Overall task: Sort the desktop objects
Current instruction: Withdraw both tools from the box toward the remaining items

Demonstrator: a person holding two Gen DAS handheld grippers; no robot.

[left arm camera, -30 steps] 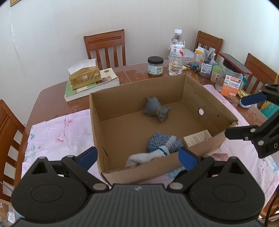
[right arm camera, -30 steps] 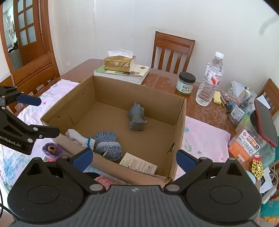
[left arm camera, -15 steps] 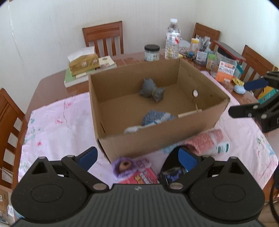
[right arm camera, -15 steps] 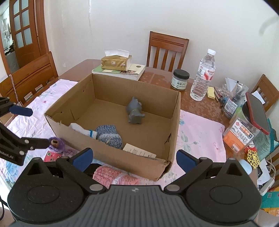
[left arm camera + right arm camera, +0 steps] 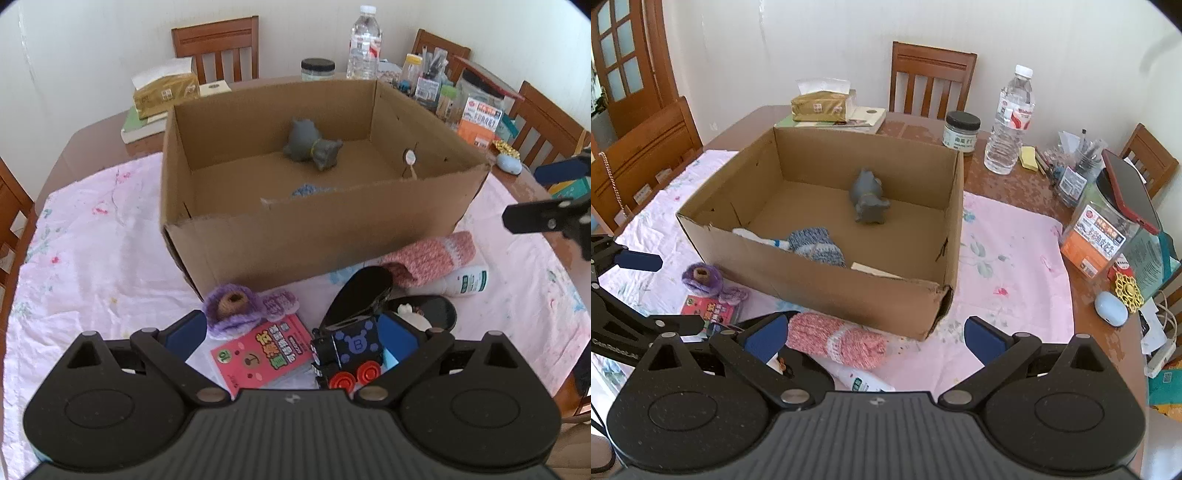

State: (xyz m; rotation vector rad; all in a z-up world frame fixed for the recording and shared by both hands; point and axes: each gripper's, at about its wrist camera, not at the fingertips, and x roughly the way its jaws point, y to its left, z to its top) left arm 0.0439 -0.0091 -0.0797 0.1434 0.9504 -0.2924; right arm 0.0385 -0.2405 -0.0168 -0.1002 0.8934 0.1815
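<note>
Left gripper (image 5: 291, 334) spread wide, empty, above glossy pink card pack (image 5: 264, 354) and blocky black toy train (image 5: 347, 350); right gripper (image 5: 873, 334) likewise unclenched, over ribbed pink knitted sock (image 5: 836, 339) beside corrugated cardboard box (image 5: 831, 284).

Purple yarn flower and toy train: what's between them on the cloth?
Left wrist view: the red card pack lies between the purple yarn flower and the toy train.

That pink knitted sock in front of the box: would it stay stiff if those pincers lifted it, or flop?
The pink knitted sock looks soft, so it would probably sag from wherever it is pinched. It seems light, and its fuzzy knit is unlikely to slip. Lying flat, it shouldn't roll.
</note>
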